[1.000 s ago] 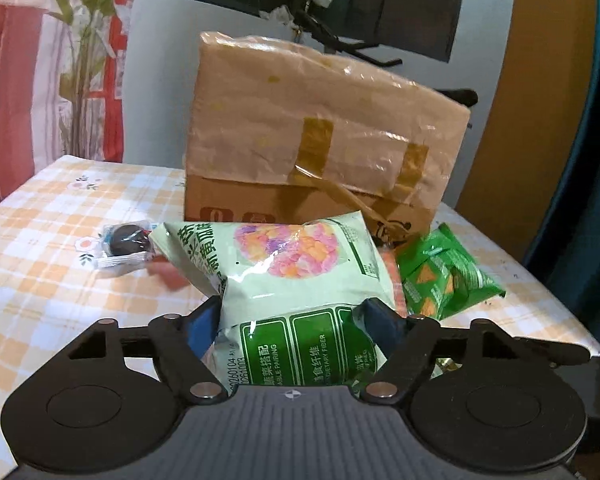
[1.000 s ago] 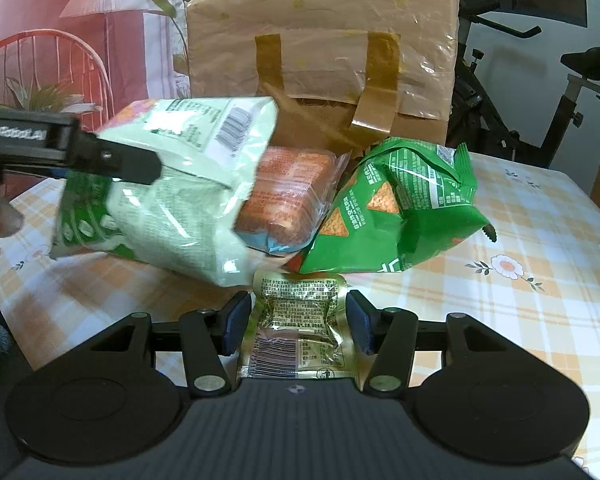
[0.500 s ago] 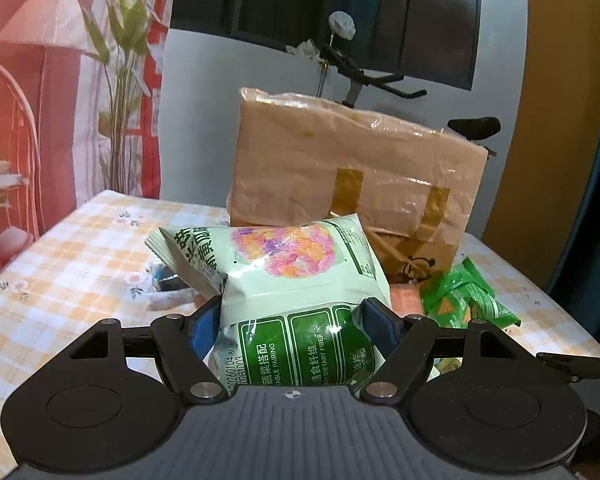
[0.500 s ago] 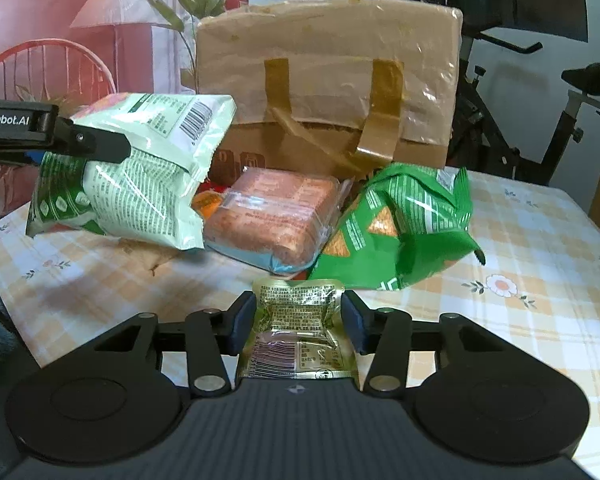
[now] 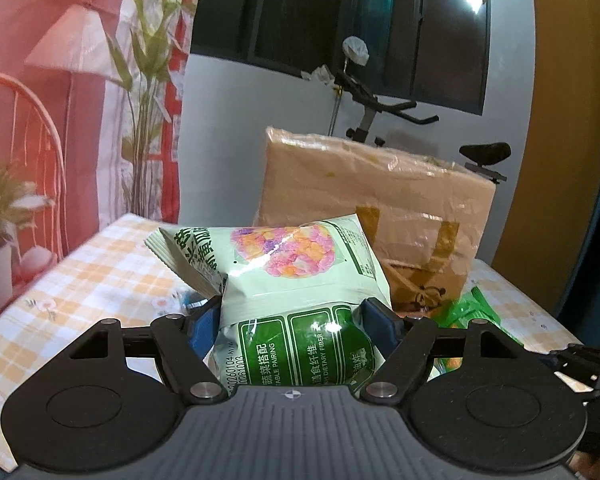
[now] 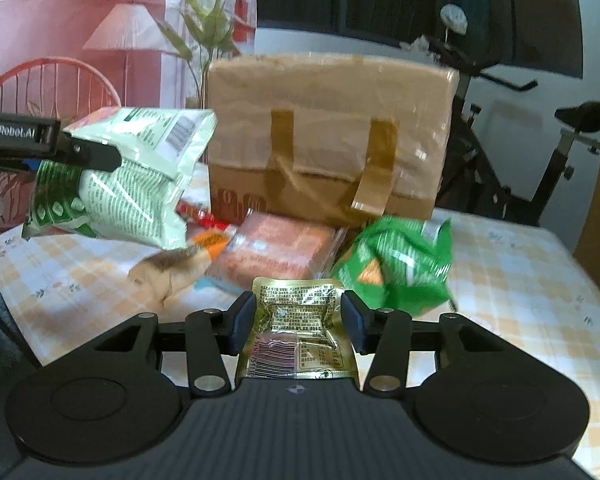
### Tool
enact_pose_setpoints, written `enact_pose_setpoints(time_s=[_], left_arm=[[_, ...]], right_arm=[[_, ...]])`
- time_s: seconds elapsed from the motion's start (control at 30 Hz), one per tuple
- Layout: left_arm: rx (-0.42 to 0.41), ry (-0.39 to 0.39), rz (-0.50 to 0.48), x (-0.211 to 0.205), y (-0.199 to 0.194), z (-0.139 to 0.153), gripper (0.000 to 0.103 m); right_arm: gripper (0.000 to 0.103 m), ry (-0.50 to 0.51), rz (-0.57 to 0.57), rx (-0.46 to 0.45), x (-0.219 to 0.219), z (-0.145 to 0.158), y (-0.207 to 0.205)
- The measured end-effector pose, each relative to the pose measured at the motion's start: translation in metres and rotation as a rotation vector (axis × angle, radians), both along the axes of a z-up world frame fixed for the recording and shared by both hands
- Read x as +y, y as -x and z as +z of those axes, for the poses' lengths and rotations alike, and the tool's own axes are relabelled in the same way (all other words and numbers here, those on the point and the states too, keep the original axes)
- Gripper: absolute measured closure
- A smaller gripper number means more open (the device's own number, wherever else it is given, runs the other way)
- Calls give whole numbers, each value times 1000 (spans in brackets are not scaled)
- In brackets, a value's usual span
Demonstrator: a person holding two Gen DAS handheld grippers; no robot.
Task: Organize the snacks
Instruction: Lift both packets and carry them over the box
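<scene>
left gripper (image 5: 294, 320): clamped on the pale green snack bag (image 5: 296, 280), lifted clear of the table (image 5: 100, 276)
right gripper (image 6: 298, 320): pinching a small gold packet (image 6: 298, 332), also off the table
on the tablecloth: orange wrapped pack (image 6: 276, 256) and dark green chip bag (image 6: 396, 272), side by side
behind them: taped cardboard box (image 6: 324, 136), standing upright
</scene>
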State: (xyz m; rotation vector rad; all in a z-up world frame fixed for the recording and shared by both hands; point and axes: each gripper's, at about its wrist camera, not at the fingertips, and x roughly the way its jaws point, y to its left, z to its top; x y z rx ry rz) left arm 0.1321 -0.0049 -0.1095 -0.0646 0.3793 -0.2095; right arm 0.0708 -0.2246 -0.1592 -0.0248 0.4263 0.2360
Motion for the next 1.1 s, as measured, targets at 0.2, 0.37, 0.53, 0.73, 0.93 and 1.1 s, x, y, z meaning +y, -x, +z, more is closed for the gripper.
enact_pose_setpoints(time_s=[0.2,0.37,0.53,0.73,0.93,1.1], left_arm=[[-64,-1,4,6,-3,22,26],[-130,-4,-8,6,-9,47,26],[-176,0,-8,5,-24,74,26],[-222,-9,-18,-5,-43,95,26],[-245,-20,-56,-20,-73,115,26],[-213,-22,-91,-36,-113,128,26]], right_arm=[[54,-24,-10,-52,-12,21,-4],[54,-19,3,-130,-17,48,-11],[54,-54,10,-206,-27,80,-26],[54,-58,26,-262,-31,109,-57],[54,-62,33,-314,-32,135,-91],[54,-60,41,-307,-36,147,-129]])
